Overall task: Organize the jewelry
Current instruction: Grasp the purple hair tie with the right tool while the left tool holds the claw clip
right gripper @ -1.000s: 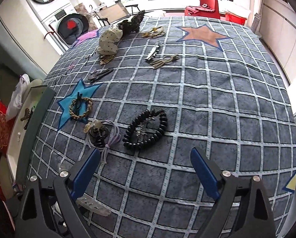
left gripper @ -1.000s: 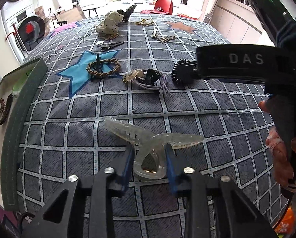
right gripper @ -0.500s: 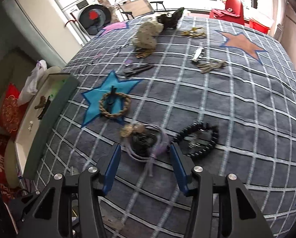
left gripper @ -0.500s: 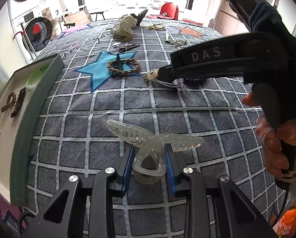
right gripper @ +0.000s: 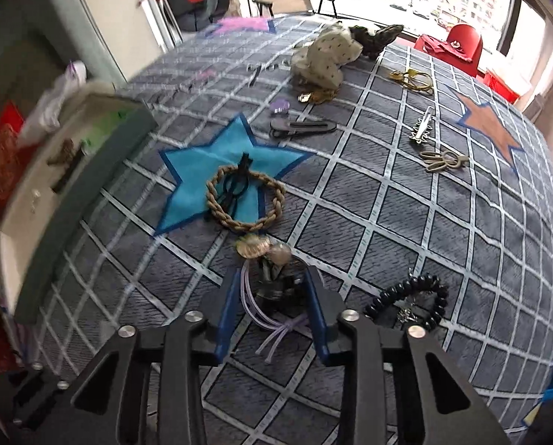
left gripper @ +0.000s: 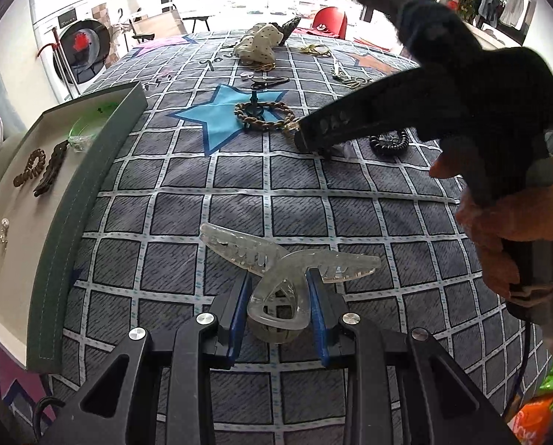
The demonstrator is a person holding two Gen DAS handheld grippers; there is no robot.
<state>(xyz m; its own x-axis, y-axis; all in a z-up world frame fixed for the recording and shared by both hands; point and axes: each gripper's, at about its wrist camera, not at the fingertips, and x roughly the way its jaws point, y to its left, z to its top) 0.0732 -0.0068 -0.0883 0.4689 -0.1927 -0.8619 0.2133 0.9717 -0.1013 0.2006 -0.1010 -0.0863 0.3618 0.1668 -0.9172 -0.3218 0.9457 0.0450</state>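
1. My left gripper has its fingers closed on the clear hair claw, held above the checked bed cover.
2. My right gripper is closing its fingers around the purple hair-tie bundle; the pads seem not to press on it yet.
3. The braided bracelet lies on the blue star, and the open tray is at the left.

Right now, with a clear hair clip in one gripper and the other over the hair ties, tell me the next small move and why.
Probably let the right gripper finish closing on the hair ties before lifting: its jaws are closing around the bundle, which still lies on the blanket. The left gripper already holds the clear hair clip.
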